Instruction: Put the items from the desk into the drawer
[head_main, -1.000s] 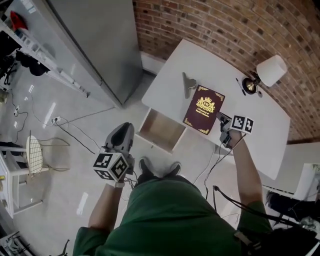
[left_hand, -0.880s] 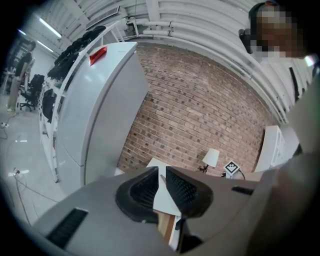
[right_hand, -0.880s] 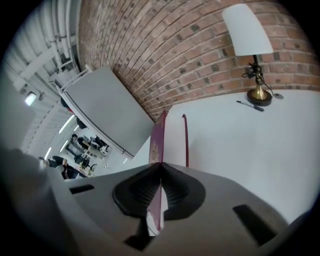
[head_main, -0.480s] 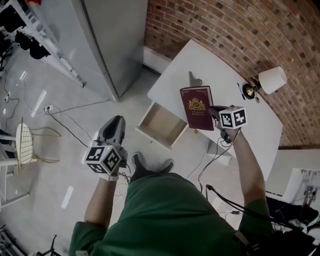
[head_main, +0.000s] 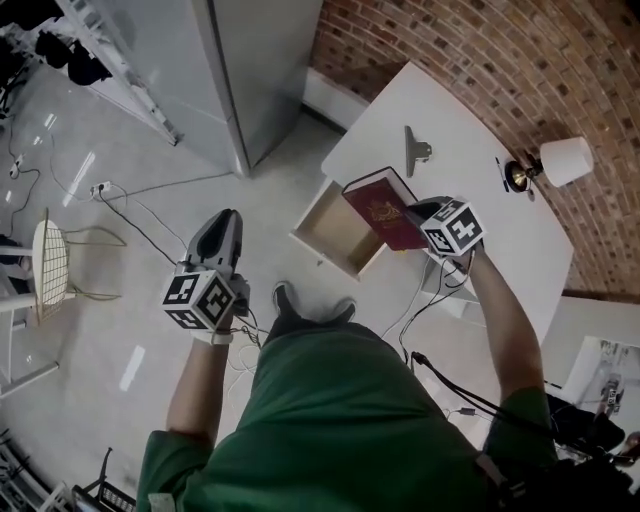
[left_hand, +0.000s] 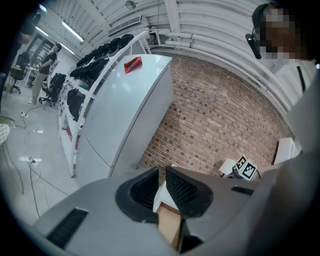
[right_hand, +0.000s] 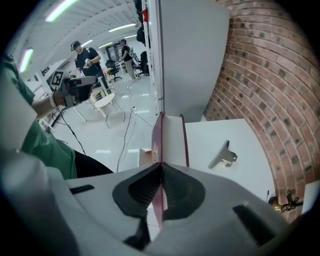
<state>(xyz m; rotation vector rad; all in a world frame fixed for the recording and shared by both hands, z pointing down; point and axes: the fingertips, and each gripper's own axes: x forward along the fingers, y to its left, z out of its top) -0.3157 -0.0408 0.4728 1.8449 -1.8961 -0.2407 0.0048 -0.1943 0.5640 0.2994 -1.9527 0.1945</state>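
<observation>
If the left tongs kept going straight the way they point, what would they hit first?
Most likely the open drawer of the white desk: both show straight ahead between the left tongs. Depth is unclear.

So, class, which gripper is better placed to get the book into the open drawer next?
Right. The right gripper is shut on the maroon book, held over the edge of the open drawer. The left gripper is empty, out over the floor, away from the desk.

The book (head_main: 383, 208) hangs over the open drawer's (head_main: 330, 228) edge at the desk's (head_main: 470, 200) front, clip (head_main: 414, 150) behind, lamp (head_main: 560, 162) far right.
</observation>
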